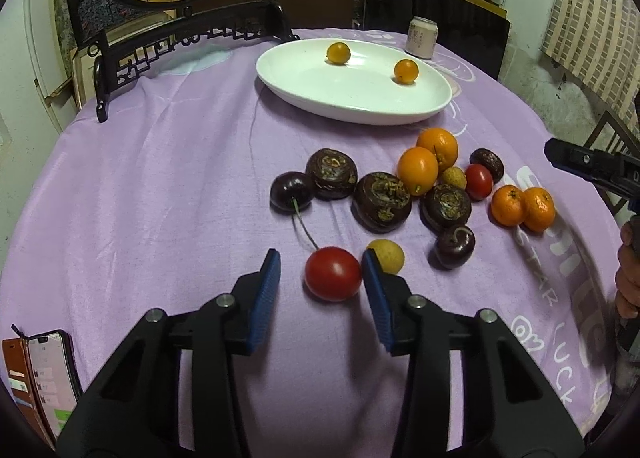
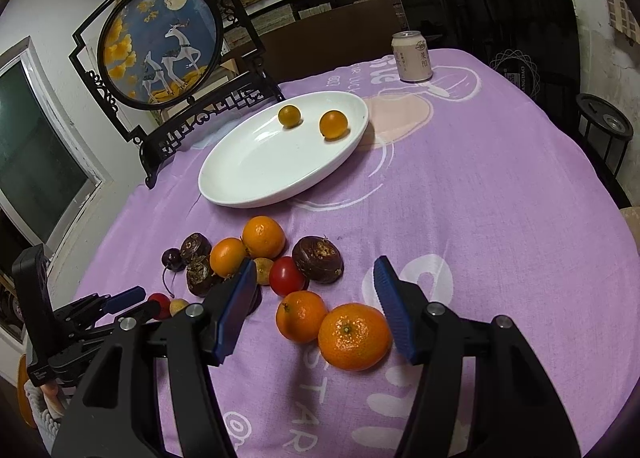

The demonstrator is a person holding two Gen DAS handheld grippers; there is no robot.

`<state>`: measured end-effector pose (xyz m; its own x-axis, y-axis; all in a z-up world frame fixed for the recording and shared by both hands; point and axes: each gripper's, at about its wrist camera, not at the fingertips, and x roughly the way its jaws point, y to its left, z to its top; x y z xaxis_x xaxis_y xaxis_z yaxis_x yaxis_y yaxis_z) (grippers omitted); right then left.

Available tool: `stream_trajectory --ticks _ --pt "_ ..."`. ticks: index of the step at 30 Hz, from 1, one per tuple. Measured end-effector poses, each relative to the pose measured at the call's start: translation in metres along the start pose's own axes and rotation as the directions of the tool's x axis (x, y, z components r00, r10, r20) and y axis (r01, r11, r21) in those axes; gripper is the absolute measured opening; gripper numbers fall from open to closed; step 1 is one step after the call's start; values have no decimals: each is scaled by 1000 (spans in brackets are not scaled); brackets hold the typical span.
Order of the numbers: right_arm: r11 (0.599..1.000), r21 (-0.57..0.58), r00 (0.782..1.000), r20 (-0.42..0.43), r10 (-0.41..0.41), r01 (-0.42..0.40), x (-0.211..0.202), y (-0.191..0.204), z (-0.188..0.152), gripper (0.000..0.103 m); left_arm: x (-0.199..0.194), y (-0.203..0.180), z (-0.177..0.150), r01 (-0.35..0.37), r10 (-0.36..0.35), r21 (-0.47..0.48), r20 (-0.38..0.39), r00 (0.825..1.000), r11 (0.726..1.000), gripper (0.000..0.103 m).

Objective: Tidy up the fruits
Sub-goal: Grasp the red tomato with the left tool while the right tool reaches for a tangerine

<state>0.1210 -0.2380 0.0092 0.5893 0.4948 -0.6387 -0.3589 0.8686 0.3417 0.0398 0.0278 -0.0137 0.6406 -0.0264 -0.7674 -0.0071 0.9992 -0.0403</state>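
The red tomato (image 1: 333,273) sits between the left tongs (image 1: 320,270) — pads apart, not yet pressing; right tongs (image 2: 316,298) gape idle.

Glossy white plate (image 1: 280,70) (probably ceramic) on soft matt tablecloth (image 1: 160,186).

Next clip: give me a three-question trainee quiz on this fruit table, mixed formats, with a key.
1. True or false: the white plate holds two small orange fruits.
2. Which fruit lies between the left gripper's fingers? A) a mandarin B) the red tomato C) a dark cherry
3. Fill in: the right gripper hangs open over two ___ on the purple cloth.

Key: 1 true. 2 B; a gap shows beside the left finger, so it is not yet clamped. 3 mandarins.
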Motion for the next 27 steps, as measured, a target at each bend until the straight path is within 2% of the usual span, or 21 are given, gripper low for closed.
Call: stream_trajectory --ticks 4,6,9,19,24,27 --pt "1000 7 1000 -3 2 -2 0 -1 0 61 7 -16 -5 -17 19 73 -22 1000 997 43" --pt "1000 6 1000 -5 4 -4 0 -1 0 61 11 -22 -8 -25 29 102 -33 999 994 38" --pt "1000 -3 1000 -12 4 -4 1 1 -1 61 16 -20 -8 -14 19 92 -51 998 996 33" --pt "1000 26 998 -60 12 -11 2 -10 -13 61 8 -15 -6 -12 13 61 -24 1000 998 32" --pt "997 69 993 -117 -10 18 10 -25 -26 61 4 -16 -6 -9 10 61 -13 1000 998 32" --pt "998 57 990 -136 -27 35 15 -24 -30 61 4 -18 -6 -9 11 70 -16 1000 997 32"
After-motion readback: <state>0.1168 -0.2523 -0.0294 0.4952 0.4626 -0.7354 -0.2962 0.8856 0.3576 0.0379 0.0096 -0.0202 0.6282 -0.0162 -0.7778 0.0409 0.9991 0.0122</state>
